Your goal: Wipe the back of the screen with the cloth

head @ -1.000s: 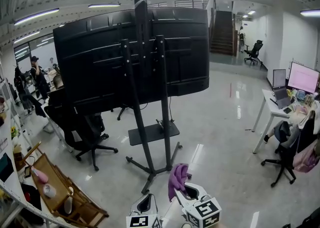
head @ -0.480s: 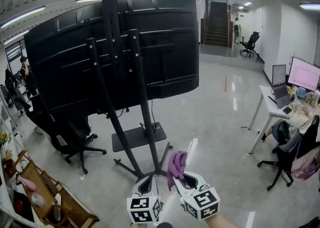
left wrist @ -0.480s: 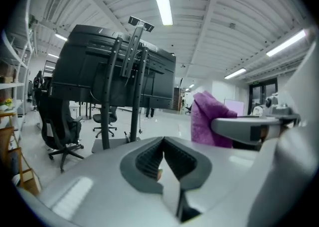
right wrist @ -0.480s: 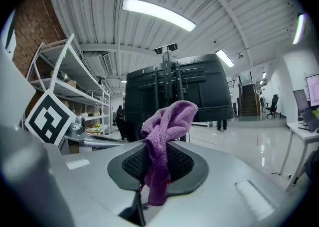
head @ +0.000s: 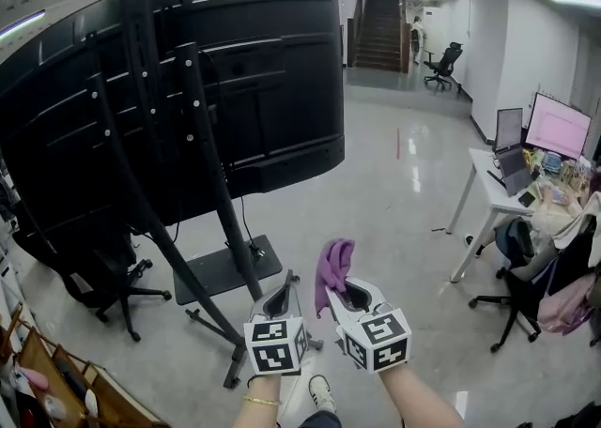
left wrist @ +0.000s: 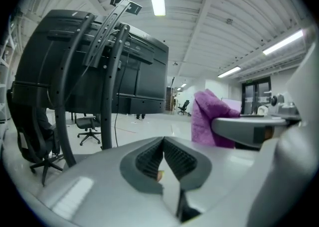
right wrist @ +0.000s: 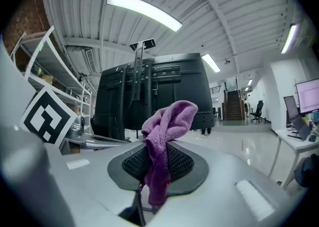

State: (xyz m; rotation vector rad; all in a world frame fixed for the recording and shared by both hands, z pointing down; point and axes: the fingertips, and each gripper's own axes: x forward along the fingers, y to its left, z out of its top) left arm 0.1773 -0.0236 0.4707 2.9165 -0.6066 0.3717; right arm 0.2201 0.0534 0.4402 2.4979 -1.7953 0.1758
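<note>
Screen (head: 263,79): large, black, landscape format, its ribbed rear panel turned toward the person. It is carried high on a black floor stand (head: 214,206) whose two uprights cross the middle of the panel. Position: upper left of the head view, ahead of both grippers and well apart from them. Its long axis runs side to side.

Cloth (head: 332,265): purple, bunched, soft. It is pinched at its lower fold and stands up out of the right gripper (head: 346,293). In the right gripper view the cloth (right wrist: 167,131) lies between the closed jaws, with the screen (right wrist: 164,89) straight beyond it. No contact with the panel yet.

Left gripper (head: 282,293): jaws drawn together, nothing between them. It is held just beside the right one, on the side toward the stand. Its own view shows the meeting jaws (left wrist: 163,157), the cloth (left wrist: 212,116) off to the right and the screen (left wrist: 94,61) up to the left.

Assessment: wiping has not begun. The cloth-bearing gripper must travel forward, upward and leftward to reach the panel. The left gripper is slightly nearer the stand but empty. Strokes would best follow the long axis, working round the uprights.

Surroundings: glossy floor (head: 394,191); office chair (head: 99,276) below the screen; worktop (head: 493,187) with monitors at far right.
</note>
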